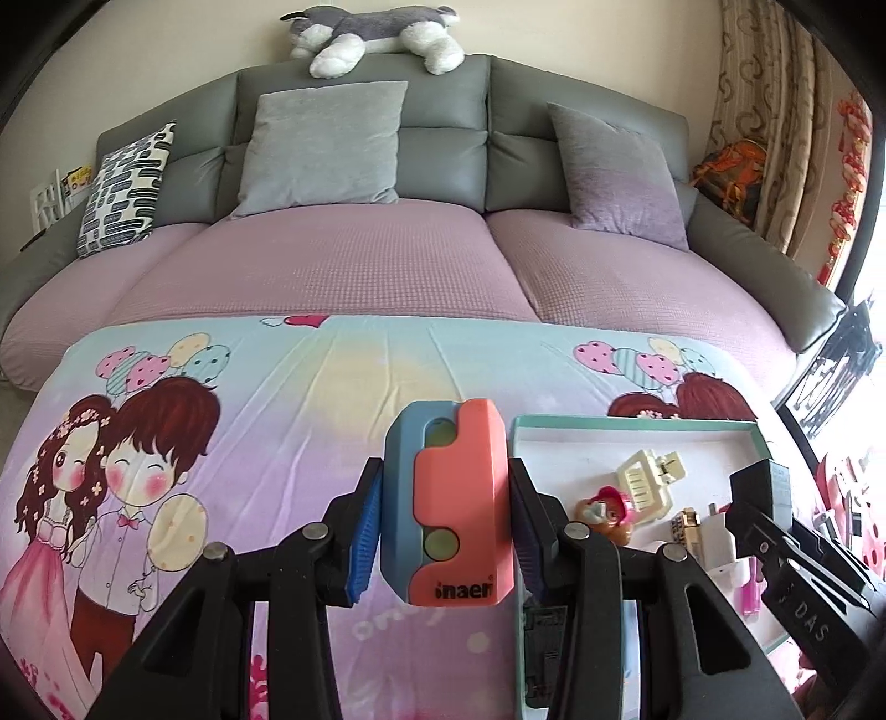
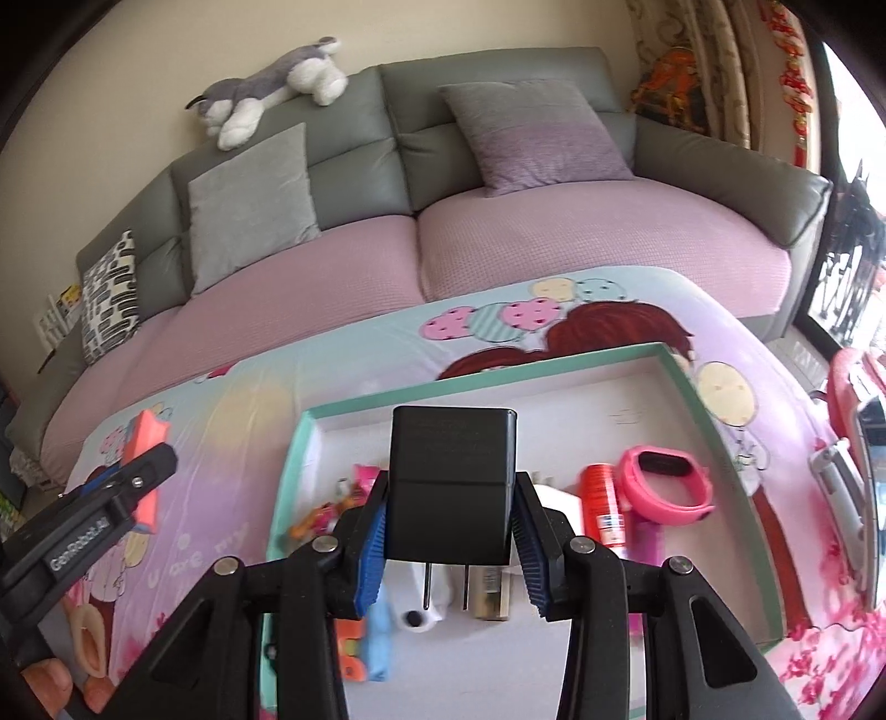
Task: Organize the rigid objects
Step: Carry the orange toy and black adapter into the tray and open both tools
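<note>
My left gripper (image 1: 446, 531) is shut on a pink-and-blue plastic toy block (image 1: 448, 498), held above the cartoon-print cloth (image 1: 249, 399), just left of the teal-rimmed tray (image 1: 637, 423). My right gripper (image 2: 451, 534) is shut on a black plug adapter (image 2: 451, 482), its two metal prongs pointing down over the tray (image 2: 487, 376). In the tray lie a cream hair claw (image 1: 650, 479), a small doll figure (image 1: 603, 512), a pink watch (image 2: 662, 479), a red tube (image 2: 603, 501) and a white charger (image 2: 559, 498). The right gripper with its adapter (image 1: 767, 493) shows at the right of the left wrist view.
A grey sofa (image 1: 443, 138) with a pink cover and cushions stands behind the table; a plush dog (image 1: 376, 33) lies on its back. Curtains (image 1: 775, 111) hang at the right. A hand's fingers (image 2: 50, 684) show at the lower left of the right wrist view.
</note>
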